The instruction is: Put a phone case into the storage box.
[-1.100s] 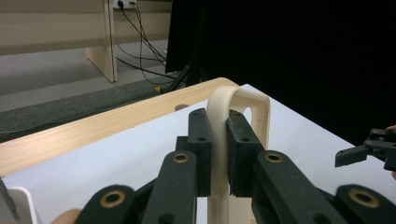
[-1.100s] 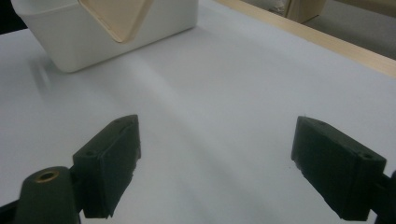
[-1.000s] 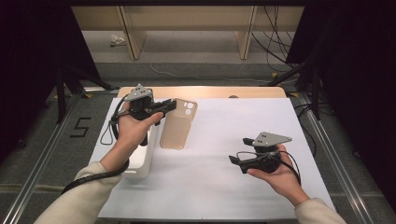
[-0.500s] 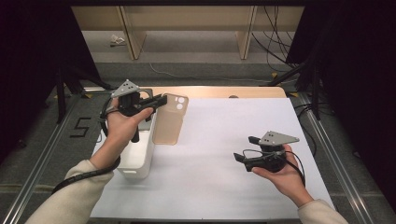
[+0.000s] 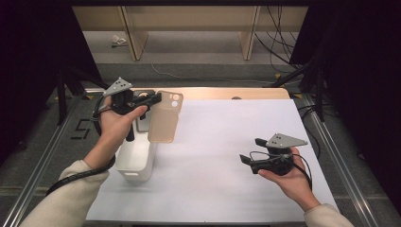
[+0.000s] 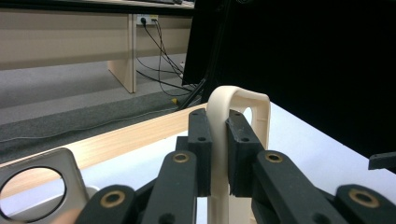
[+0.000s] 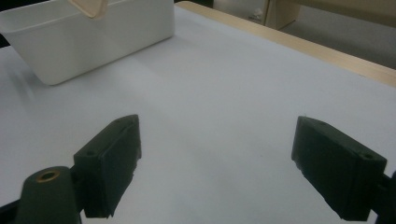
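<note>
while the translucent tan soft-plastic phone case point(image 5: 165, 118) hangs clamped by its upper edge in the left gripper point(image 5: 150, 100), just beside and above the white rectangular plastic bin point(image 5: 137, 158), the carry step seems under way; next likely calls for centring it over the bin, the right gripper point(image 5: 247, 152) idling, jaws spread.

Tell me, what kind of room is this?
Probably a lab recording bench: a white-covered table ringed by dark curtains, loose cables on the floor, and a person using hand-held grippers, the left gripper holding a phone case.
</note>
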